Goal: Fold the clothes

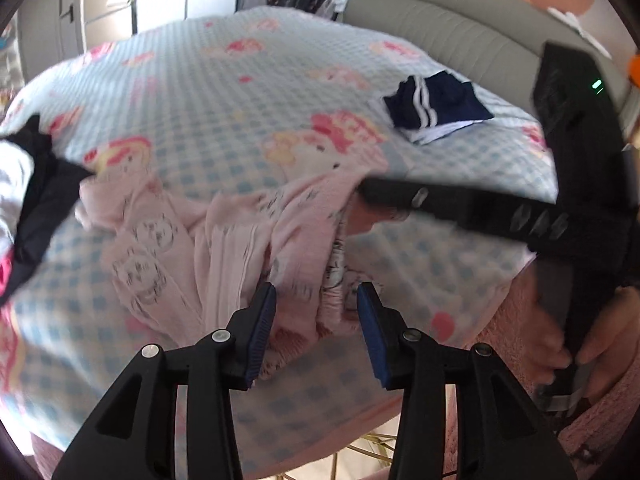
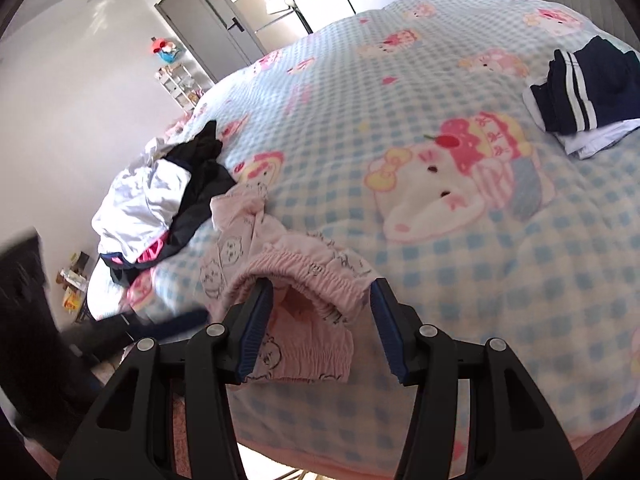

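Bedding dominates both views: a light blue and white checked fleece blanket printed with pink cartoon cats covers the whole bed, and a grey padded headboard rises behind it. On the blanket's left side sits a loose heap of white, black and bright pink clothes. Near the bed's front edge lies the pair of pale pink cotton trousers, printed with small outlined bear faces, crumpled and twisted, one leg trailing toward the heap. Its gathered elastic waistband gapes open in the right wrist view. Farther back, near the headboard, rests a folded navy garment with two white stripes on top of something white. The left gripper hovers with its jaws apart over the bunched pink fabric. The right gripper also has its jaws spread, the waistband lying between them, not clamped.
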The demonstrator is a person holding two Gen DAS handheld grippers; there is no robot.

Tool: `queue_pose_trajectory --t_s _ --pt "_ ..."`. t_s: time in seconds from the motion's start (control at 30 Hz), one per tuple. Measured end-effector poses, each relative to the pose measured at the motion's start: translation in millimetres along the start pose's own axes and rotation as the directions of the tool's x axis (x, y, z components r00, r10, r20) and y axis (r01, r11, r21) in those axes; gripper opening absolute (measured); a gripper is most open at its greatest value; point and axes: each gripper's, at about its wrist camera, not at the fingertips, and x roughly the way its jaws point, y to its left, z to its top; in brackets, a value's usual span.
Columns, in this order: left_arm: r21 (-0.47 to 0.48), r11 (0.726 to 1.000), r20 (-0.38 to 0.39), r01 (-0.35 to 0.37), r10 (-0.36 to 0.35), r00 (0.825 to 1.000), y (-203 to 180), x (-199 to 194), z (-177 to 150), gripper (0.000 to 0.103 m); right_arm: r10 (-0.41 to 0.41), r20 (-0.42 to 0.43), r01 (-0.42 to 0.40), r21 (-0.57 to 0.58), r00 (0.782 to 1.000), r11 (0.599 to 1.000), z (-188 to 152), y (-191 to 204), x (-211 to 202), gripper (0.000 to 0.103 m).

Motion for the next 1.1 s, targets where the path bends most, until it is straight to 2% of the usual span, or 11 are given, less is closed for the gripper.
queue_pose_trajectory --t_s 0.07,0.13,0.23,0.43,0.5,0.57,0.67,0.83,0.97,1.07,1.1 --pt "-0.043 0.999 -0.024 -0.017 0.016 1.0 5 8 -10 0.044 -0.002 0.004 0.002 0.007 1.0 1.0 2 -4 -2 0.054" --pt "-0.079 0.997 -0.034 -0.018 0.015 0.999 9 11 -17 0.044 -0.003 -0.027 0.004 0.007 1.0 1.0 1 -7 4 0.054" --pt "-0.107 0.994 -0.007 -0.016 0.015 1.0 14 7 -22 0.044 -0.019 -0.08 0.02 0.024 0.997 1.0 -8 -13 17 0.054" --pt "-0.04 0.999 0.045 -0.016 0.017 0.999 6 -6 -10 0.044 -0.064 -0.115 0.079 0.134 0.991 0.988 -29 -37 21 0.054" --pt "-0.01 0.998 0.065 0.063 -0.062 0.996 1 -9 0 0.049 -0.12 -0.128 0.138 0.149 0.985 0.979 -34 -46 17 0.054" --pt "0.022 0.996 0.076 0.086 -0.087 0.993 -8 -6 13 0.053 -0.183 -0.139 0.203 0.147 0.973 0.968 -36 -52 13 0.054" --pt "0.127 0.991 0.052 0.043 -0.05 0.997 -32 9 27 0.053 -0.204 -0.133 0.223 0.146 0.97 0.964 -35 -58 7 0.054" --pt "0.242 0.969 -0.041 0.046 -0.037 0.998 -57 44 40 0.052 -0.213 -0.134 0.233 0.155 0.968 0.96 -36 -65 1 0.054" --pt "0.221 0.973 -0.093 0.07 -0.05 0.994 -59 61 39 0.052 -0.305 -0.142 0.322 0.114 0.942 0.94 -39 -68 -3 0.054" --pt "0.219 0.975 -0.15 0.036 -0.003 0.989 -55 79 33 0.05 -0.299 -0.148 0.319 0.131 0.943 0.939 -41 -74 -6 0.054" --pt "0.228 0.974 -0.162 0.017 0.021 0.986 -54 83 30 0.045 -0.291 -0.151 0.311 0.137 0.945 0.94 -42 -75 -6 0.054"
